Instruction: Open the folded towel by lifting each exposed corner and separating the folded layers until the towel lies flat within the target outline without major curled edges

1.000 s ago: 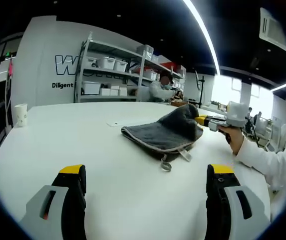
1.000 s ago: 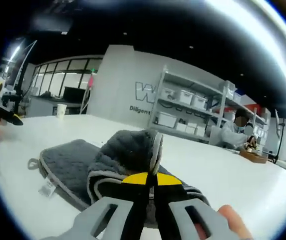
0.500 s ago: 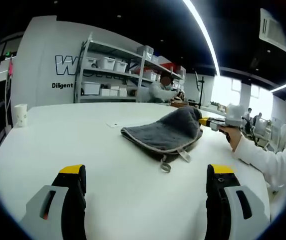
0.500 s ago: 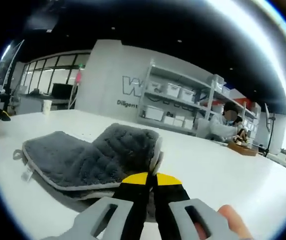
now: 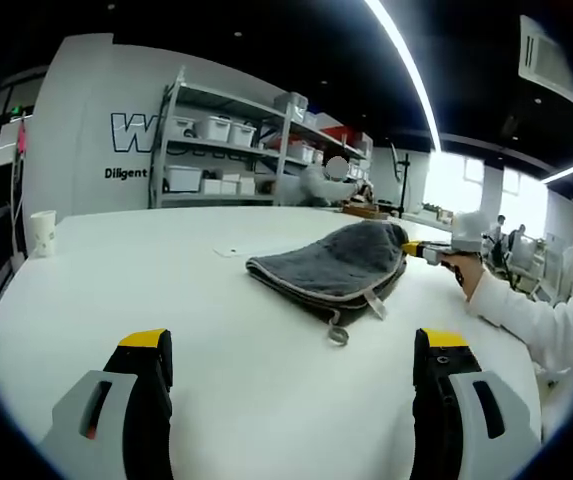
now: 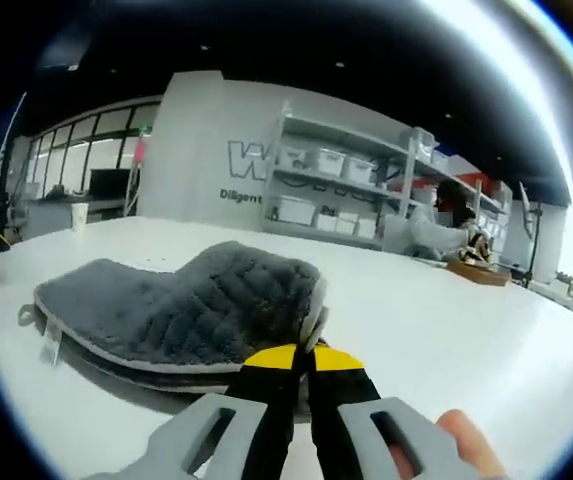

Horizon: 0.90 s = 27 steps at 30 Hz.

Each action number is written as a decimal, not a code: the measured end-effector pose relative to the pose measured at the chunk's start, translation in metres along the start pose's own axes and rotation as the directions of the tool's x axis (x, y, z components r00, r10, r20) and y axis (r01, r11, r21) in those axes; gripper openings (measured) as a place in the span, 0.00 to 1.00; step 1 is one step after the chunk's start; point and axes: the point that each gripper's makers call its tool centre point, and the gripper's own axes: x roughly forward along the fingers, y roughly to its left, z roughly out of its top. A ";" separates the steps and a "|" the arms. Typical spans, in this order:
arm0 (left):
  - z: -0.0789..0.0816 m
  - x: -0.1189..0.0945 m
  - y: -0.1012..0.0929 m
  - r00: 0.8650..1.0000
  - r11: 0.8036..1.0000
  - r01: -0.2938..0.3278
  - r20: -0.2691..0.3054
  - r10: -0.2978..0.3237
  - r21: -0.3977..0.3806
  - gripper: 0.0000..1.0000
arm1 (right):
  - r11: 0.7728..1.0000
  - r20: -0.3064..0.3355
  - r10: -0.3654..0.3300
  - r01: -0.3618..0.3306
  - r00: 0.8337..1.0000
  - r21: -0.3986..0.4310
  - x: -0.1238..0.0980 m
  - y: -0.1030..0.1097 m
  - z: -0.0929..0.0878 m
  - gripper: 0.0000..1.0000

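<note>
A folded dark grey towel (image 5: 331, 262) with a pale trim lies on the white table (image 5: 116, 290), a hang loop and a label at its near edge. My right gripper (image 6: 303, 355) is shut on the towel's corner (image 6: 311, 318), holding that upper layer slightly raised over the rest of the towel (image 6: 156, 310). In the left gripper view the right gripper (image 5: 414, 248) appears at the towel's right end, held by a hand. My left gripper (image 5: 291, 345) stands open well short of the towel, nothing between its yellow-tipped fingers (image 5: 146, 345).
A paper cup (image 5: 41, 231) stands at the table's far left. A small white slip (image 5: 226, 251) lies beyond the towel. Shelving with white bins (image 5: 226, 150) lines the back wall. A person's sleeve (image 5: 531, 320) reaches in from the right.
My right gripper has lowered and pulled the gripped corner outward, so the raised hump of towel has flattened. The left gripper has stayed put.
</note>
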 end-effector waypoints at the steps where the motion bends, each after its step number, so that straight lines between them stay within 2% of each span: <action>1: 0.000 0.000 0.000 1.000 1.000 0.000 0.000 0.000 0.001 1.00 | 1.000 -0.002 -0.001 0.001 1.000 0.005 0.000 -0.001 -0.001 0.00; 9: 0.000 0.001 0.001 1.000 1.000 -0.001 -0.004 0.001 0.002 1.00 | 0.997 -0.088 0.000 0.006 0.996 0.076 0.003 -0.004 -0.024 0.00; 17: 0.001 0.001 0.002 1.000 1.000 0.001 -0.002 -0.001 -0.001 1.00 | 0.994 -0.123 0.001 0.012 0.992 0.112 0.008 -0.007 -0.033 0.00; 27: 0.000 -0.001 -0.002 1.000 1.000 0.003 -0.001 -0.003 0.004 1.00 | 0.992 -0.155 0.007 0.013 0.988 0.129 0.004 -0.003 -0.043 0.00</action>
